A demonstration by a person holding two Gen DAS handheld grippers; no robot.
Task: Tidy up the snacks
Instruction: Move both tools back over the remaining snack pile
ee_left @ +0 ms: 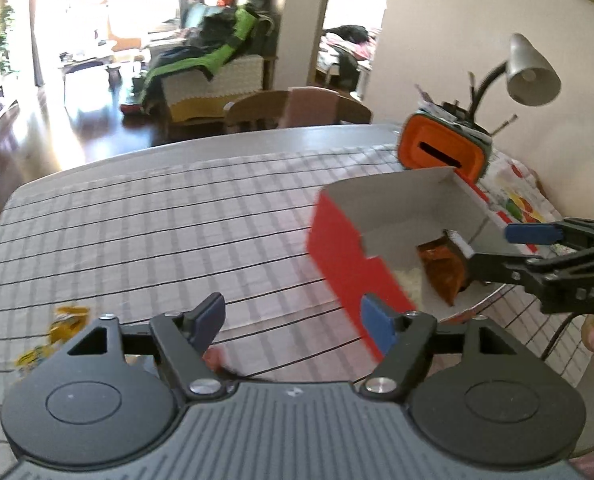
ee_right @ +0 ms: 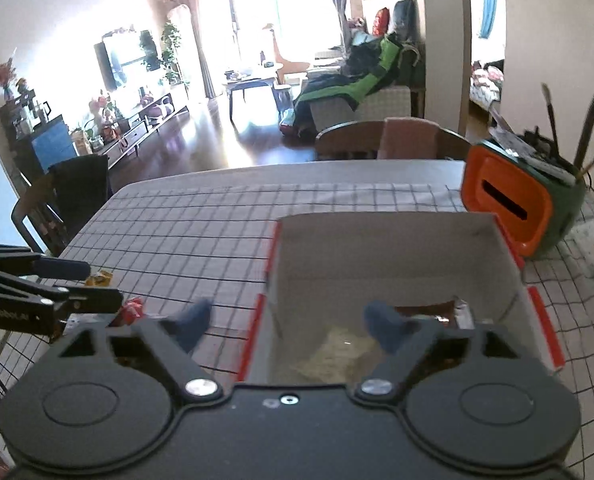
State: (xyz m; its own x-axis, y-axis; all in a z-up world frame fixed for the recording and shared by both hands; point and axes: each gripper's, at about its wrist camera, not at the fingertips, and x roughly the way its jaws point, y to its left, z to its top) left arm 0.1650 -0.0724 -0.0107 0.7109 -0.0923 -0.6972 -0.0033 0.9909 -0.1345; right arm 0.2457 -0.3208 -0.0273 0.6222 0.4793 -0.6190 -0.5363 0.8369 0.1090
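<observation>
A red cardboard box [ee_left: 349,264] with a white inside stands open on the checked tablecloth [ee_left: 157,232]; it also shows in the right wrist view [ee_right: 385,248]. An orange-brown snack packet [ee_left: 443,270] and a pale packet [ee_left: 409,282] lie in it. My left gripper [ee_left: 295,322] is open and empty beside the box's near left corner. My right gripper [ee_right: 293,326] is open over the box's near edge; its right finger is above the box's inside. Yellow snack packets [ee_left: 63,322] lie at the left, and a red one [ee_right: 131,308] lies near the left gripper.
An orange and green holder [ee_right: 513,204] with brushes stands behind the box to the right, next to a grey desk lamp [ee_left: 531,72]. A wooden chair [ee_right: 389,138] stands at the table's far edge. A patterned cloth [ee_left: 513,196] lies at the right.
</observation>
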